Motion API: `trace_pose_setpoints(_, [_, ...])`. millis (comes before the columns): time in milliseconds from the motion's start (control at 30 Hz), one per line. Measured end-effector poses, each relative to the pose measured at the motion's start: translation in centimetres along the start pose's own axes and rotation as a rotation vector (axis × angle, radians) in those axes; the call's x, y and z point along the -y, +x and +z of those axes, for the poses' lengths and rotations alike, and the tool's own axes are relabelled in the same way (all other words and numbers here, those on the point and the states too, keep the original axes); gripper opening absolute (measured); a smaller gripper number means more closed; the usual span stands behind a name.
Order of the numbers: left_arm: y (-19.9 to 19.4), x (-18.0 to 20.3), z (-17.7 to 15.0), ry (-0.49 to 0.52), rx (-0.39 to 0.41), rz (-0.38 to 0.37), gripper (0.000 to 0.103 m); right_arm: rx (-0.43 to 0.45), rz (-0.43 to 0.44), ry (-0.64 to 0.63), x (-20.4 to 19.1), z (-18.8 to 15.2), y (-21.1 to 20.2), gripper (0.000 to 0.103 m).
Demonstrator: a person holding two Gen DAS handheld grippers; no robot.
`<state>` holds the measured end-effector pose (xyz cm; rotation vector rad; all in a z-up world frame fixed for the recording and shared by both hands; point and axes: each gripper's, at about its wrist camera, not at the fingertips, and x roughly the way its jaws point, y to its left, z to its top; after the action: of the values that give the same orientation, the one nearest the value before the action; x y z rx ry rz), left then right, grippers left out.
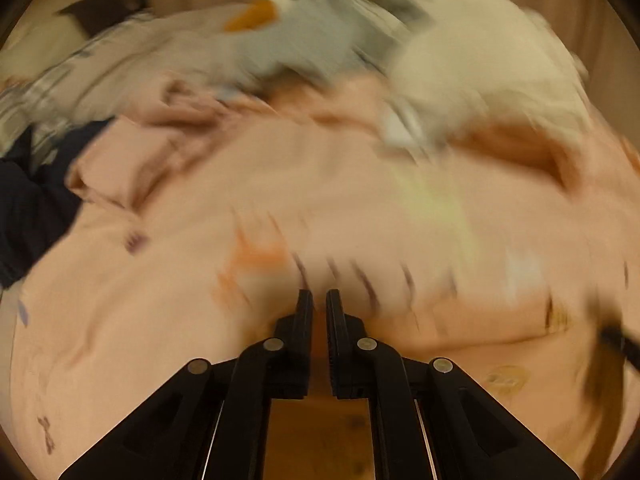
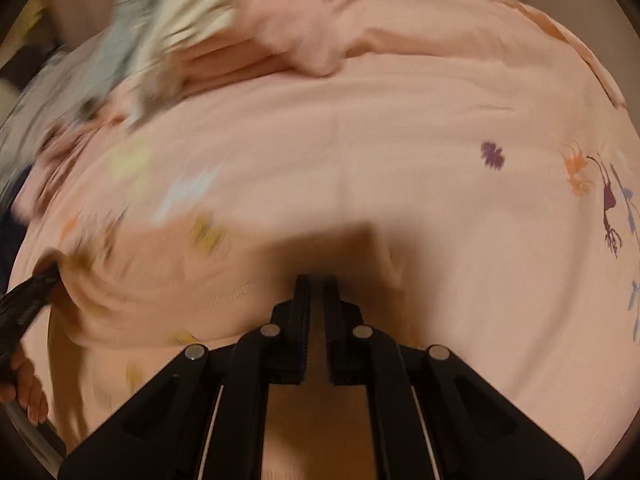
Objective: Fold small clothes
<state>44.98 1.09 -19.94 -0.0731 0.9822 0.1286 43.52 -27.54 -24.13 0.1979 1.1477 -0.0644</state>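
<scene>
A pale pink garment [image 1: 360,200] with small coloured prints fills both views, blurred by motion. In the left wrist view my left gripper [image 1: 319,300] is shut on its near edge, with pink cloth pinched between the black fingers. My right gripper [image 2: 318,284] is likewise shut on a hemmed fold of the same pink garment [image 2: 280,184]. The left gripper [image 2: 44,284] also shows at the left edge of the right wrist view, holding the cloth's corner. The right gripper [image 1: 616,340] appears as a dark blur at the right of the left wrist view.
Beyond the garment lies a heap of other clothes: a grey and white piece with an orange patch [image 1: 304,28], a cream one [image 1: 480,48], a dark navy one [image 1: 32,200] and a crumpled pink one [image 2: 288,32]. A hand [image 2: 28,388] holds the left gripper.
</scene>
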Motion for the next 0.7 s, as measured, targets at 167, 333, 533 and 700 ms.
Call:
trace_pose_setpoints(167, [-5.0,-5.2,-0.6,-0.074,0.067,-0.157,0.008,0.059,0.146,0.123,2.7,0.7,-2.6,0.013])
trace_pose_setpoints(333, [-7.8,-9.6,-5.5,-0.116,-0.074,-0.265,0.05,0.057,0.194,0.134,5.7,-3.9,-7.7,0.05])
trace_pose_setpoints(533, [-11.6,-13.7,-14.0,-0.346,-0.108,-0.471,0.077,0.046,0.301,0.262,8.9,-12.3,-11.4,0.096])
trace_pose_setpoints(700, [-10.7,-12.5,-19.3,-0.407,-0.236,-0.629,0.08,-0.091,0.465,0.406,8.7,-18.7,-9.6,0.097])
